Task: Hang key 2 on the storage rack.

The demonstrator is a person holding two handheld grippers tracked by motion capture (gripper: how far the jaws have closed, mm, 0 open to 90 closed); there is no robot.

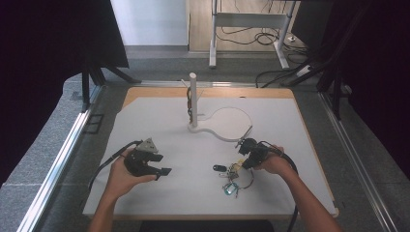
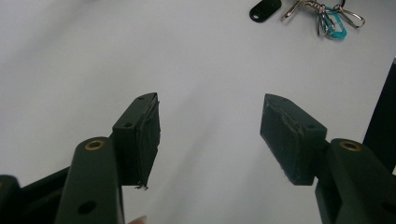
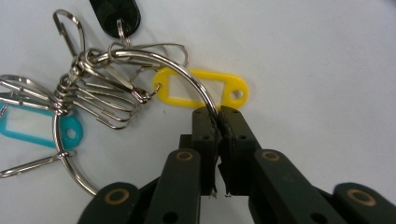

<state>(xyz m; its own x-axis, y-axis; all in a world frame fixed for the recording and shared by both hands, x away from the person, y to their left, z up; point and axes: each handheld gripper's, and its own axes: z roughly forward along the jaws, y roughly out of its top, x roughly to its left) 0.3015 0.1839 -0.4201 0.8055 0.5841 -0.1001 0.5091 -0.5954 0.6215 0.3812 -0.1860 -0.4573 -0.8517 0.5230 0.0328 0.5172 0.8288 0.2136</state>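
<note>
A bunch of metal rings and snap clips [image 3: 100, 95] lies on the white mat, near my right hand in the high view [image 1: 233, 180]. It carries a yellow tag [image 3: 201, 87], a teal tag [image 3: 28, 123] and a black fob [image 3: 114, 16]. My right gripper [image 3: 218, 114] is shut on the large steel ring [image 3: 184, 67] just in front of the yellow tag. The left gripper [image 2: 210, 121] rests low over bare mat to the left [image 1: 163, 164], open and with nothing between its pads. Far ahead of it lie the black fob [image 2: 265, 9] and the teal tag [image 2: 336, 25].
A white upright post [image 1: 193, 99] stands on a base at the mat's middle back, with a thin white loop [image 1: 232, 110] curving off to its right. The white mat [image 1: 159, 121] covers a wooden table. A dark edge [image 2: 384, 116] stands at the left gripper view's right.
</note>
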